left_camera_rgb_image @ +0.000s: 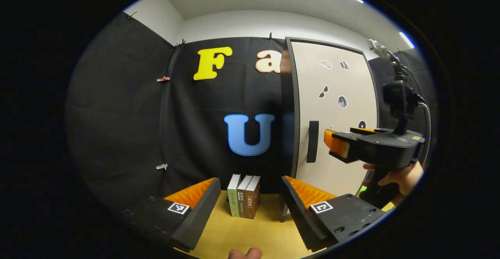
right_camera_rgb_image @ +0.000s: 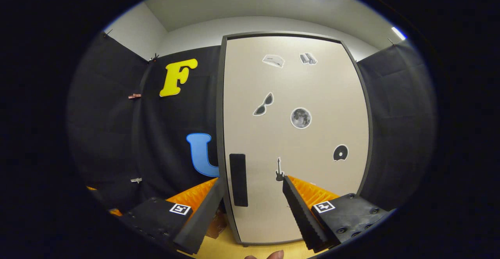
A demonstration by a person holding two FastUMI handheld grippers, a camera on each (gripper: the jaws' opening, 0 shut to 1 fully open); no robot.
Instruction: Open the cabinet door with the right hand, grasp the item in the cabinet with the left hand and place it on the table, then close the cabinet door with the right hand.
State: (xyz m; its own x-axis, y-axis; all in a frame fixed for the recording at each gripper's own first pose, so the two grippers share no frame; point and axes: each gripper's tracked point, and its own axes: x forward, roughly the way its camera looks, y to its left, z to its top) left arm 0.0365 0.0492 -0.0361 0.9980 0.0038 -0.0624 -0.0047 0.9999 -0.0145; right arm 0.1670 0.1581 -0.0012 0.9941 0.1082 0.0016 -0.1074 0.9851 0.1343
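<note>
The cabinet (right_camera_rgb_image: 297,134) stands with its beige door shut, and a black vertical handle (right_camera_rgb_image: 238,179) sits near the door's left edge. Whatever is inside is hidden behind the door. My right gripper (right_camera_rgb_image: 252,208) is open and faces the door, with the handle showing between its fingers a short way ahead. In the left gripper view the cabinet (left_camera_rgb_image: 336,106) is on the right. There the right gripper (left_camera_rgb_image: 336,145), held by a hand (left_camera_rgb_image: 398,177), hovers just right of the handle (left_camera_rgb_image: 312,142). My left gripper (left_camera_rgb_image: 250,208) is open and empty above the table.
Three books (left_camera_rgb_image: 244,200) stand upright on the yellow table (left_camera_rgb_image: 242,235), just left of the cabinet and straight ahead of the left gripper. Black cloth walls close in the back and both sides. Stickers dot the door.
</note>
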